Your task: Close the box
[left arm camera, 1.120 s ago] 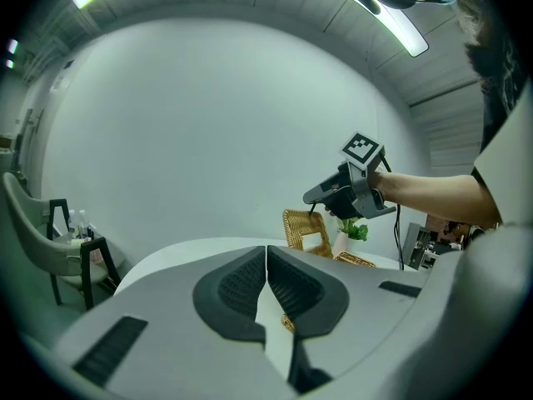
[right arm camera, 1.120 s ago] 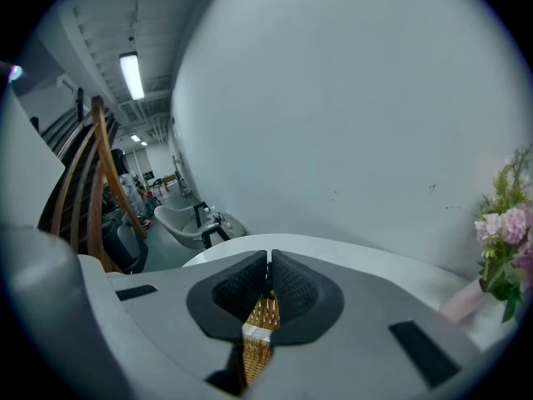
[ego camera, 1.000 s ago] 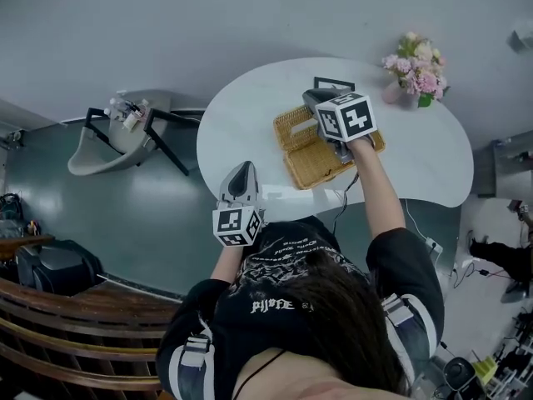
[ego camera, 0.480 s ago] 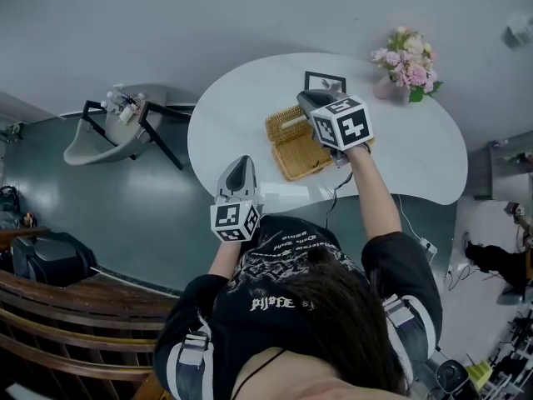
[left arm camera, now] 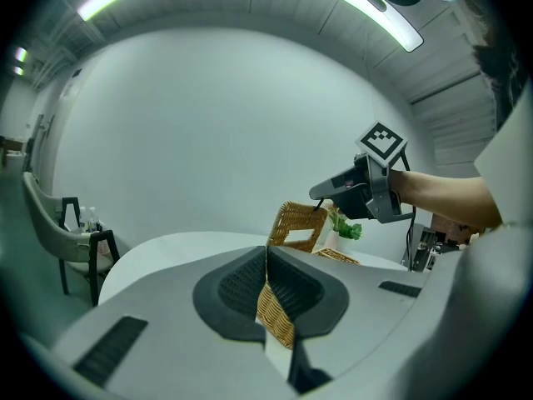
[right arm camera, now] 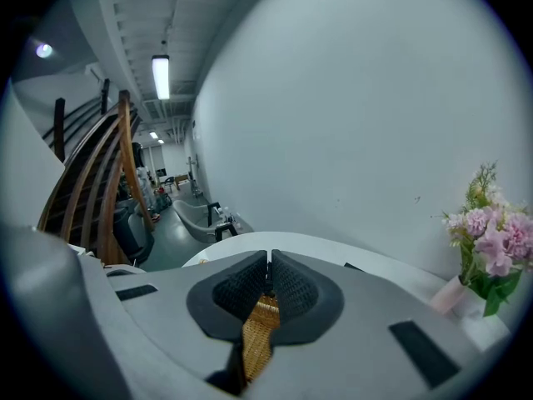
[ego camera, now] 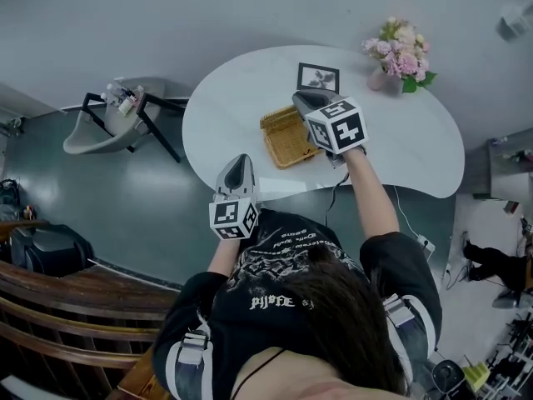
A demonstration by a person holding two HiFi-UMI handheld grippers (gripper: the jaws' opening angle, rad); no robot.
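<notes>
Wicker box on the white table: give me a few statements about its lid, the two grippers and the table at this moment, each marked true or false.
1. The right gripper is shut on the edge of the wicker lid. True.
2. The lid lies flat, shut on the box. False: it stands raised at a tilt beside the open box.
3. The left gripper is clamped on the box. False: its jaws are together on nothing, near the table edge, apart from the box.
4. A vase of flowers stands on the table. True.
</notes>
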